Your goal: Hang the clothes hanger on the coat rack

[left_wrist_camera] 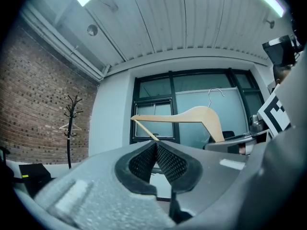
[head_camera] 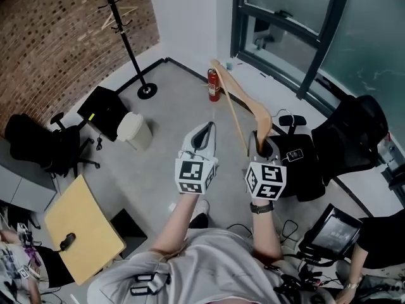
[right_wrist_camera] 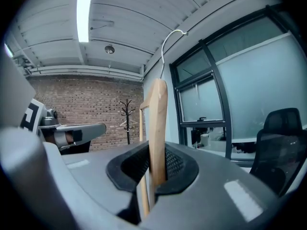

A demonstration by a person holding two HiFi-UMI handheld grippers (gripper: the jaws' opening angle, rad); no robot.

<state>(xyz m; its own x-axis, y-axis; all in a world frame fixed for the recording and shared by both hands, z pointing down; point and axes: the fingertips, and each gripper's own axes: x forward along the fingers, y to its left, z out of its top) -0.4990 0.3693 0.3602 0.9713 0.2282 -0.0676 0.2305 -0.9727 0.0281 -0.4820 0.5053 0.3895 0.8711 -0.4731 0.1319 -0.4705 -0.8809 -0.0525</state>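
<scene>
A light wooden clothes hanger (head_camera: pixel 243 100) with a metal hook (right_wrist_camera: pixel 169 40) stands in my right gripper (head_camera: pixel 262 142), whose jaws are shut on one of its arms (right_wrist_camera: pixel 157 128). The hanger also shows in the left gripper view (left_wrist_camera: pixel 192 118), off to the right of my left gripper (left_wrist_camera: pixel 156 146). That left gripper (head_camera: pixel 204 133) is shut with nothing in it, level with the right one. The black coat rack (head_camera: pixel 123 33) stands far off by the brick wall and carries another pale hanger (head_camera: pixel 119 14); it appears small in the left gripper view (left_wrist_camera: pixel 70 128) and the right gripper view (right_wrist_camera: pixel 127 120).
A red fire extinguisher (head_camera: pixel 214 85) stands by the window wall. A white bin (head_camera: pixel 135 130) and black box (head_camera: pixel 104 111) sit between me and the rack. Black office chairs (head_camera: pixel 354 138) crowd the right, a wooden table (head_camera: pixel 82 230) the lower left.
</scene>
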